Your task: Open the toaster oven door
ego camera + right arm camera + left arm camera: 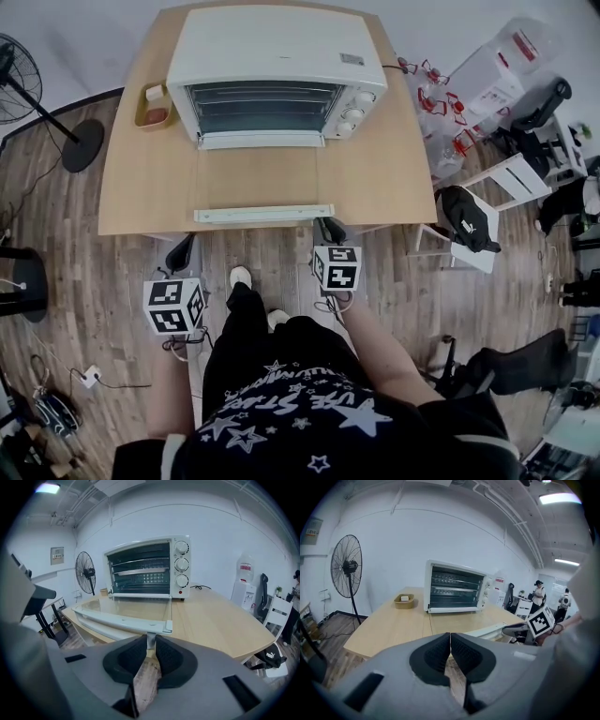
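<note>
Left tongs (pixel 450 644) pressed together, empty, off the table (pixel 131 187) edge. Oven (pixel 272 56) at the far side, door (pixel 262 178) lying flat toward the person. Right tongs (pixel 149 642), the nearer, pinch the post of its handle (pixel 117 619), which runs left-right.

Toaster oven (pixel 272 70) on table (pixel 375 178); door (pixel 262 183) before it (tray (pixel 155 105) left).

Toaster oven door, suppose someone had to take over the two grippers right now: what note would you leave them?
Left gripper: shut, empty, held short of the table's near edge.
Right gripper: clamped on the door handle, at its right-hand post.
Toaster oven: at the table's far side; its door is folded down level.
Done: door open.
To do: probably just let go of the handle and draw back.
</note>
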A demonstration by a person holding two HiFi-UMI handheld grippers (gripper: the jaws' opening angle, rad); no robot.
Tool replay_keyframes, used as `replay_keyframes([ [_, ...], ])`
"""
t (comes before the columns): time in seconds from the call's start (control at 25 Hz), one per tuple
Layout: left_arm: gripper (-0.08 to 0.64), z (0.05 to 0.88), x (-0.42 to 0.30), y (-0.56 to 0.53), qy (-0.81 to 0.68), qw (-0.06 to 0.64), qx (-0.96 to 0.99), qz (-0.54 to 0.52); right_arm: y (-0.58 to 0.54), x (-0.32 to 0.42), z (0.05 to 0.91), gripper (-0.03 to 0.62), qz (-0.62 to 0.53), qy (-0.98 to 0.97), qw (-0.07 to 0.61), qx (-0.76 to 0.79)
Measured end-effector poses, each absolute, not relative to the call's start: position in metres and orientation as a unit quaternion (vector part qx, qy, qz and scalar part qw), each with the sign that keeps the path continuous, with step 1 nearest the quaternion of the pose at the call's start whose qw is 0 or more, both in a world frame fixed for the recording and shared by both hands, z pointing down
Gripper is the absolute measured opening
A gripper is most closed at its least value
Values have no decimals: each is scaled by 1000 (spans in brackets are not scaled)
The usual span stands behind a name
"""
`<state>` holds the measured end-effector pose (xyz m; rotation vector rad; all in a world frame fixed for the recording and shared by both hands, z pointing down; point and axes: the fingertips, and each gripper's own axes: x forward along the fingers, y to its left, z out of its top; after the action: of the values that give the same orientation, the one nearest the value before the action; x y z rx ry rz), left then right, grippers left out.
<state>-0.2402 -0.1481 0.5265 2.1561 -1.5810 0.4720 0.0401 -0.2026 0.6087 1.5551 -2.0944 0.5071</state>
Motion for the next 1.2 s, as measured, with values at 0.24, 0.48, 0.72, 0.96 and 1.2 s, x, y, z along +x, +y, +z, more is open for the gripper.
replay_keyframes([
  [0.24, 20, 515, -229, -107, -607, 195, 751, 172, -187, 44, 596, 67, 191, -795, 229, 528],
  [0.48, 20, 503, -225, -61, -645, 195, 721, 165, -177, 41, 567, 64, 176, -827, 209, 492],
  [0.72, 20, 501, -220, -29, -664, 204, 702, 156, -171, 38, 549, 18, 170, -836, 188, 486],
  [0.96, 20, 510, -217, 1, -674, 217, 690, 148, -162, 27, 543, 3, 169, -847, 180, 472],
  [1.2, 20, 516, -211, 48, -689, 227, 676, 130, -134, 14, 530, 3, 159, -864, 166, 448],
])
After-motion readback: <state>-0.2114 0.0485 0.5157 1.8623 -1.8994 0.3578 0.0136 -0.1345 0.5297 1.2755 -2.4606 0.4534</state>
